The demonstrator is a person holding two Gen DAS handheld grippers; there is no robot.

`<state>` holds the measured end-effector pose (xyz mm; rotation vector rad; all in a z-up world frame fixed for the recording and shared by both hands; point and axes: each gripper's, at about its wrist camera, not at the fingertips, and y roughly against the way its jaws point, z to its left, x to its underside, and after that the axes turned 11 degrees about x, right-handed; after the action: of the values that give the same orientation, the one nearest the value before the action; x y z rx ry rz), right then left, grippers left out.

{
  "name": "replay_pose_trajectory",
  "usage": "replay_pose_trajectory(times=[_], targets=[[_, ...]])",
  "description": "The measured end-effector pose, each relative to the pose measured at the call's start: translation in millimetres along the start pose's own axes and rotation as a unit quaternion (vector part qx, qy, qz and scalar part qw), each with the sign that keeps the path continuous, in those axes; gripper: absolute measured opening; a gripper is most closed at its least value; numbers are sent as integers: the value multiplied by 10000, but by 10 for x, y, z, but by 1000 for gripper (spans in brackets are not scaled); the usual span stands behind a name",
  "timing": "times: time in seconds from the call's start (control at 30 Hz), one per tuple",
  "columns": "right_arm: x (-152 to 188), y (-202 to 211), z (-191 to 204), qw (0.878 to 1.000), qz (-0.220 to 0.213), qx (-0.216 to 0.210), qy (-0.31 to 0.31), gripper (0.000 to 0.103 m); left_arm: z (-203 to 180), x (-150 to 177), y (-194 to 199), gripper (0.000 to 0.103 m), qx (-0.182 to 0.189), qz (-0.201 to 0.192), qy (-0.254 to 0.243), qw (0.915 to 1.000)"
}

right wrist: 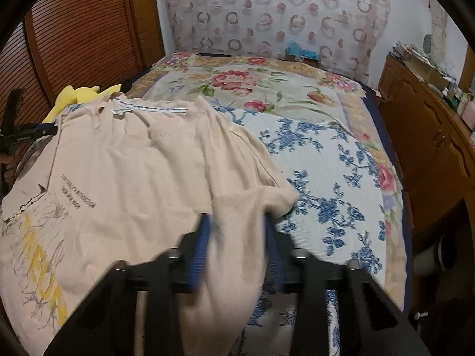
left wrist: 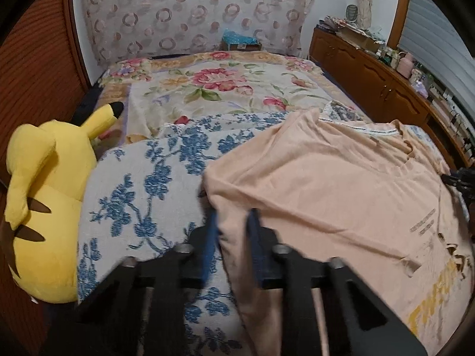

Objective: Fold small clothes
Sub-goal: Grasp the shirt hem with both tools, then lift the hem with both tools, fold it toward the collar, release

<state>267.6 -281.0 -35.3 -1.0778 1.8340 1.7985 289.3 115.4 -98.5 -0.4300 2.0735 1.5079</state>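
Note:
A peach T-shirt (left wrist: 341,184) with yellow print lies spread on the blue-flowered bedspread (left wrist: 142,184). My left gripper (left wrist: 231,216) is shut on the shirt's left edge, cloth bunched between its blue fingers. In the right wrist view the same T-shirt (right wrist: 133,178) shows, and my right gripper (right wrist: 237,222) is shut on its right sleeve edge, with cloth hanging down between the fingers. The left gripper shows at the far left of the right wrist view (right wrist: 26,135), and the right one at the far right of the left wrist view (left wrist: 460,181).
A yellow Pikachu plush (left wrist: 44,195) lies at the bed's left side by the louvred wooden door (right wrist: 74,38). A floral blanket (left wrist: 225,86) covers the far bed. A wooden cabinet (left wrist: 380,80) with clutter on top runs along the right.

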Motion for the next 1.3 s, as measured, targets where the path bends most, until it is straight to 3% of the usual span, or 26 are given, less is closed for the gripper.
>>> replay_pose_trajectory(times=[0.07, 0.3, 0.47, 0.6, 0.7, 1.0, 1.3], targets=[[10, 15, 23, 9999, 10, -107, 38, 11, -49, 12, 32, 6, 63, -9, -5, 10000], [102, 470, 72, 9976, -664, -195, 2, 8, -429, 224, 538, 4, 351, -464, -243, 9980], [300, 986, 129, 9929, -1142, -338, -42, 8, -750, 598, 1032, 4, 523, -880, -399, 9939], [649, 1399, 142, 9897, -1322, -548, -108, 8, -871, 980, 1336, 4, 669, -1082, -316, 9914], [869, 1661, 161, 9880, -1407, -631, -44, 8, -961, 1182, 1459, 4, 539, -1133, -413, 9912], [1303, 2067, 12, 9872, -1447, -671, -73, 8, -1125, 1531, 1947, 4, 714, -1449, -456, 9858], [1774, 2480, -20, 9909, -1207, -586, -94, 8, -1085, 1890, 2133, 4, 467, -1352, -312, 9892]])
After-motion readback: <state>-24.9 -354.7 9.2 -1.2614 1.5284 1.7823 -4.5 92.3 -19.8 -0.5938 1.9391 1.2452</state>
